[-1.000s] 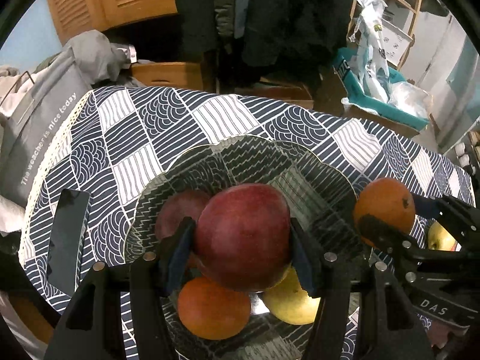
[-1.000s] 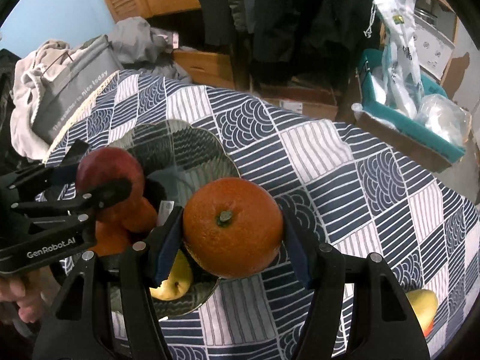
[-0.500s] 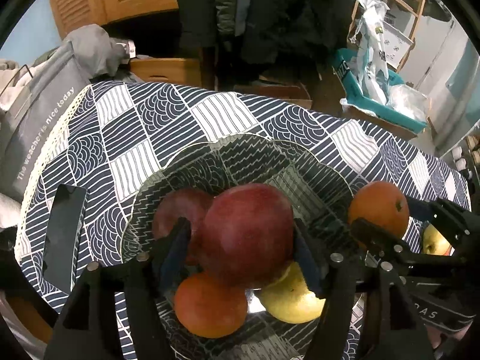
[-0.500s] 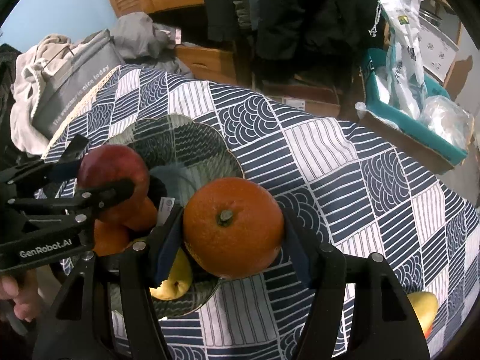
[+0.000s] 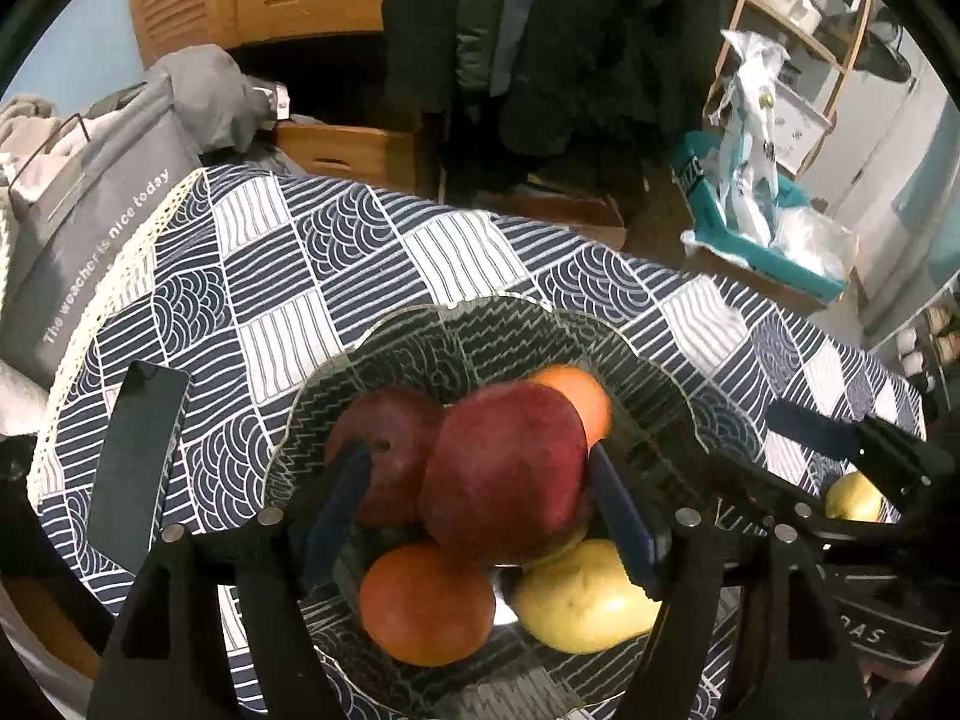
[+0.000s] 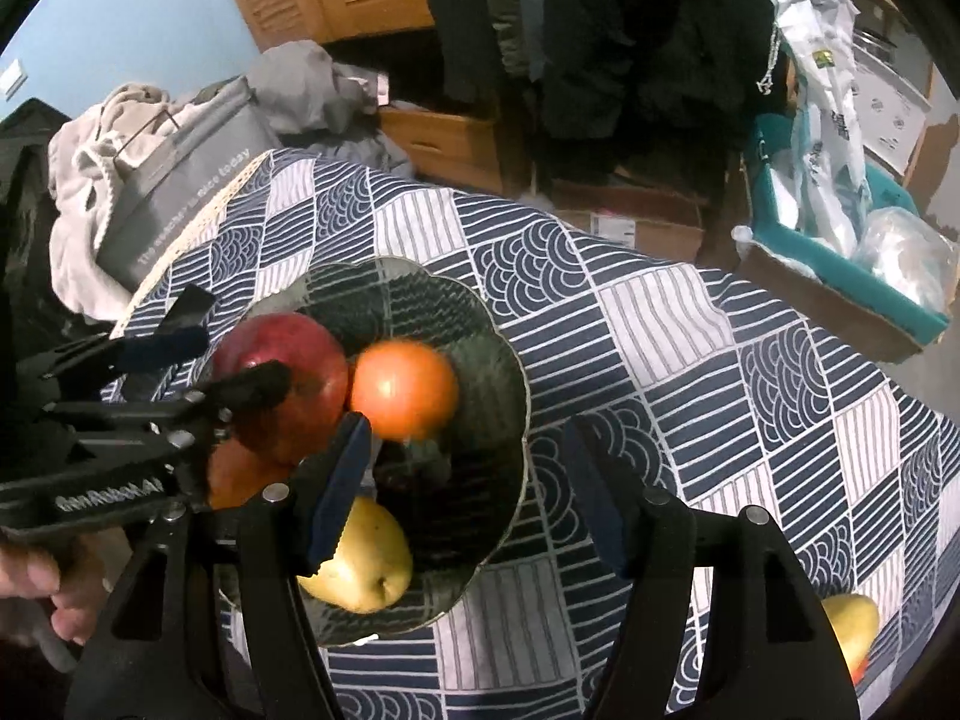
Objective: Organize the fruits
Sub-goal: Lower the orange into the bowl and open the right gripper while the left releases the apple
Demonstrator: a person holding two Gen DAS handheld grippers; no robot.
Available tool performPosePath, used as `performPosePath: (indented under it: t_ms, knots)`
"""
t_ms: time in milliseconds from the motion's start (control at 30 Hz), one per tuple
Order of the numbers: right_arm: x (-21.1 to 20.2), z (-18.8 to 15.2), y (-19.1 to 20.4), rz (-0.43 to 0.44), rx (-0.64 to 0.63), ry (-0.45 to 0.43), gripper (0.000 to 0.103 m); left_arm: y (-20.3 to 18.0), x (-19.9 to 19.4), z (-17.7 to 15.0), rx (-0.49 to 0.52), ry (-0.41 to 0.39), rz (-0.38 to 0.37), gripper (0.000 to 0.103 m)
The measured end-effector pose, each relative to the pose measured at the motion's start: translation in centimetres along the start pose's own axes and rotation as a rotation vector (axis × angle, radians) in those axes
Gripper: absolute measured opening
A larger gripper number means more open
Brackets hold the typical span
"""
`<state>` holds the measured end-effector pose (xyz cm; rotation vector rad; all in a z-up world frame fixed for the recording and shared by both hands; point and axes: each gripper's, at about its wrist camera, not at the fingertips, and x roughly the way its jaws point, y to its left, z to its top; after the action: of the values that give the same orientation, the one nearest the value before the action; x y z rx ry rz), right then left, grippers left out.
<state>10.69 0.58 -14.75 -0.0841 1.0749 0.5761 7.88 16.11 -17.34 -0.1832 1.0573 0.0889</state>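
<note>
A glass bowl [image 5: 648,360] [image 6: 504,372] sits on the patterned tablecloth. My left gripper [image 5: 480,498] [image 6: 234,366] is open around a dark red apple [image 5: 504,474] [image 6: 282,384] that rests on the fruit pile. The pile holds a second red apple [image 5: 384,444], an orange [image 5: 426,600], a yellow pear [image 5: 582,600] [image 6: 360,564] and another orange [image 5: 579,396] [image 6: 403,390]. My right gripper [image 6: 465,498] [image 5: 792,450] is open and empty at the bowl's right side. A second yellow pear [image 5: 852,495] [image 6: 849,624] lies on the cloth to the right.
A black phone [image 5: 141,456] lies on the cloth left of the bowl. A grey bag [image 5: 90,222] and clothes sit past the table's left edge. A teal box with plastic bags [image 6: 840,240] stands on the floor beyond the table's far right.
My right gripper opened and let go of the orange, which now lies in the bowl behind the red apple. My left gripper opened around the red apple, now resting on the pile.
</note>
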Motion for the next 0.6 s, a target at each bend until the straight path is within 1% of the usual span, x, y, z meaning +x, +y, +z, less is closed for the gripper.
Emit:
performPosePath:
  t_ms: [100, 267, 333, 433, 600]
  knots:
    - [-0.3, -0.1, -0.5, -0.016, 0.016, 0.0, 0.067, 0.3, -0.4, 0.3, -0.011, -0.012, 0.006, 0.077]
    - [-1.3, 0.0, -1.4, -0.022, 0.046, -0.014, 0.067, 1.0, -1.0, 0.5, -0.046, -0.021, -0.012, 0.077]
    - [-1.6, 0.0, -1.7, -0.023, 0.058, -0.02, 0.067, 1.0, -1.3, 0.5, -0.049, -0.023, -0.012, 0.077]
    - [-2.2, -0.1, -2.1, -0.034, 0.069, -0.024, 0.071, 0.9, -1.7, 0.5, -0.055, -0.029, -0.019, 0.077]
    - [-3.4, -0.4, -2.4, -0.058, 0.067, -0.033, 0.071, 0.0, -2.5, 0.7, -0.039, -0.046, -0.037, 0.077]
